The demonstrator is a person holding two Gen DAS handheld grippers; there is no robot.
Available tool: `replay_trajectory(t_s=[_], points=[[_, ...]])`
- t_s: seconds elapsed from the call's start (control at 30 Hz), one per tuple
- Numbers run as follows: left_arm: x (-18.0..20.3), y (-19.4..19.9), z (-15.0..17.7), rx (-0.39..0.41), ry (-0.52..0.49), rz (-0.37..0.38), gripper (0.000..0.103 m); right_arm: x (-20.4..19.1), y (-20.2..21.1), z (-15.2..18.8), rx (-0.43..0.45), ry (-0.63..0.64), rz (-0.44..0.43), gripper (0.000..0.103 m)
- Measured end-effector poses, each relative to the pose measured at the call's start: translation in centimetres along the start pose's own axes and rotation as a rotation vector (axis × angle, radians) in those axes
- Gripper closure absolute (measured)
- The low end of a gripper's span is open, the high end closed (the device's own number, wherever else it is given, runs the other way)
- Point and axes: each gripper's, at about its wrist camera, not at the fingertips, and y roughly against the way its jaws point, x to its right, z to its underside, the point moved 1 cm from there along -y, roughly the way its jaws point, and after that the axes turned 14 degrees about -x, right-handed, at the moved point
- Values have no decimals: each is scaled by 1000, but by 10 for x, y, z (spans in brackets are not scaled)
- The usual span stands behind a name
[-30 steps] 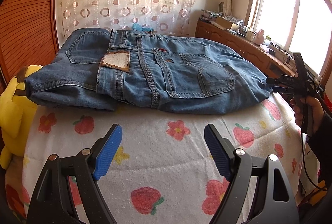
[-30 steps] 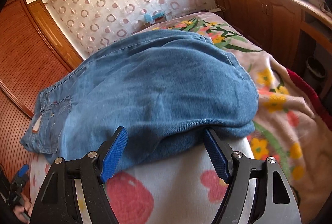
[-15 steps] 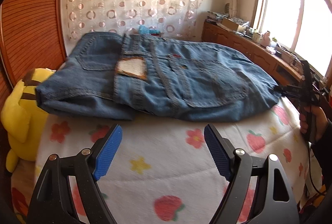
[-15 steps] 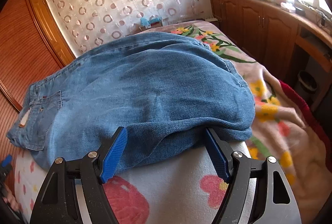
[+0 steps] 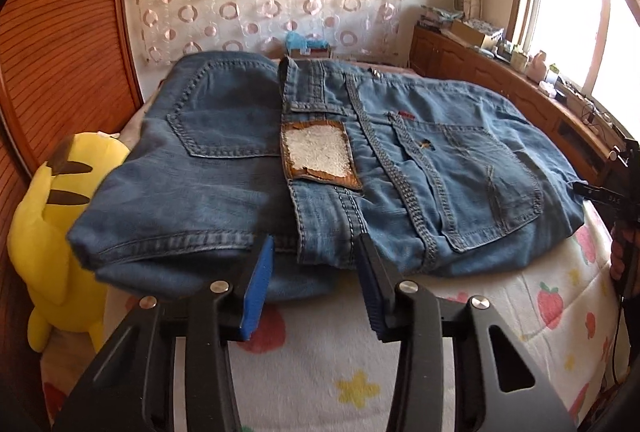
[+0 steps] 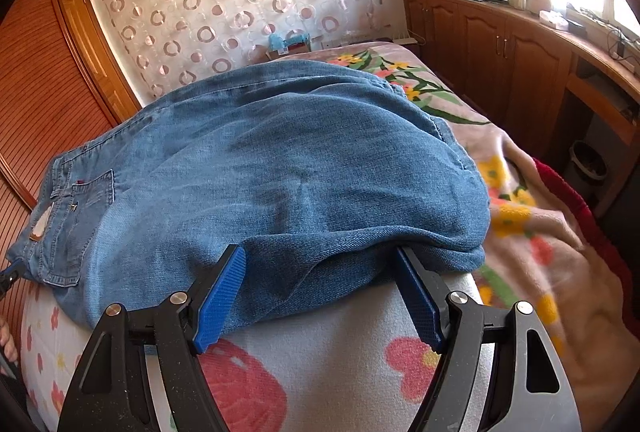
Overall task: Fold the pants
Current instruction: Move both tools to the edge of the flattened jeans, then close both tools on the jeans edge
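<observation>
Blue jeans (image 5: pixel 320 167) lie folded on a white blanket with strawberry print (image 5: pixel 320 360); the back pockets and a worn leather patch (image 5: pixel 318 155) face up. My left gripper (image 5: pixel 316 252) is open, its jaws narrower than before, with the blue pads at the near waistband edge of the jeans. My right gripper (image 6: pixel 320 268) is open, its pads on either side of the folded edge of the jeans (image 6: pixel 280 167), and it shows at the far right in the left wrist view (image 5: pixel 588 191).
A yellow plush toy (image 5: pixel 52 232) sits at the bed's left edge beside a wooden sliding door (image 5: pixel 60 31). A floral blanket (image 6: pixel 520 199) covers the bed's right side. Wooden cabinets (image 6: pixel 520 47) run under the window, with a bin (image 6: pixel 588 159) beside them.
My left gripper has moved forward to the near edge of the jeans and its jaws have narrowed. My right gripper has stayed at the folded edge.
</observation>
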Motion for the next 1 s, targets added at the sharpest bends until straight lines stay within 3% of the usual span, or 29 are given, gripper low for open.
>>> replay_trajectory(t_s=[0.17,0.37,0.4,0.77,0.83,0.87,1.0], points=[[6,-8,-5,-12,-32,-16,60,1,0,-1,-1,2,2,26],[20,4,-7,42,-69,-10,77,3,0,-1,0,2,-1,26],[20,6,-7,51,-64,-7,85,3,0,-2,-1,4,3,26],[8,-11,-11,7,-31,-14,85,2,-1,-6,-10,18,36,29],[8,-8,-8,18,-33,-24,93,3,-1,-7,-11,17,36,30],[7,-7,-7,19,-24,-16,93,4,-1,-7,-12,19,35,31],[7,1,-8,38,-15,4,94,10,1,-8,-12,19,66,55]])
